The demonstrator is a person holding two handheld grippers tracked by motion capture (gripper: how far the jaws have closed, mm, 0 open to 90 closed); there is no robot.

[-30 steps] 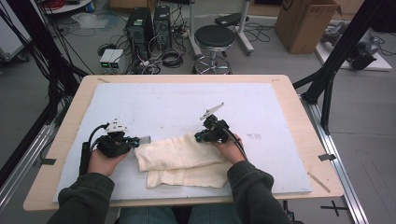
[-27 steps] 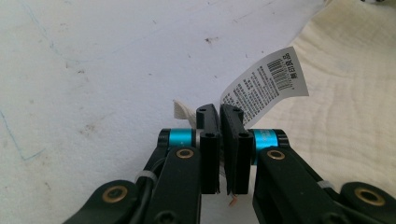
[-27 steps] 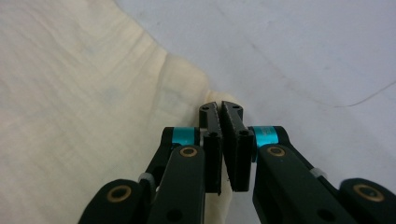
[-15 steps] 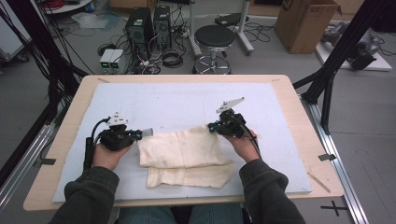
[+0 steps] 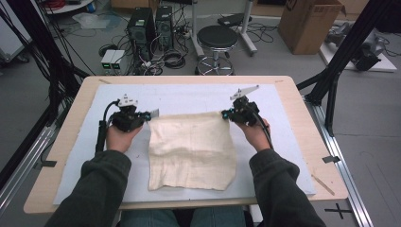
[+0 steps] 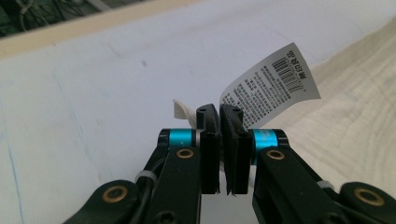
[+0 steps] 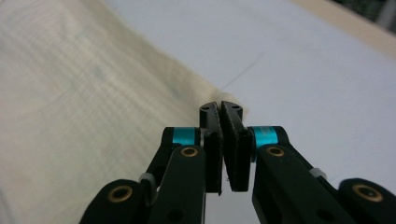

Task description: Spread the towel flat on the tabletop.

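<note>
Cloth of a cream colour lies spread over the middle of the white mat that covers the tabletop, its near edge close to the person's side and its far edge stretched straight between the two grippers. That far edge is the line everything hangs on: it runs across the table from left to right, with one corner in each grip, so the cloth hangs back from both grippers toward the person.

On the left, the left gripper is clamped on the far left corner, and the left gripper view shows a sliver of fabric and a printed label pinched between its closed jaws. On the right, the right gripper is likewise clenched on the far right corner, where the right gripper view shows the hem caught at the jaw tips. Both hands sit level with each other, neither nearer than the other, each just outside its own corner.

By my judgement the cloth is being held taut for laying flat or folding; any next move should keep both corners travelling together, or the edge will skew. The near right corner already sags a little lower than the left.
</note>
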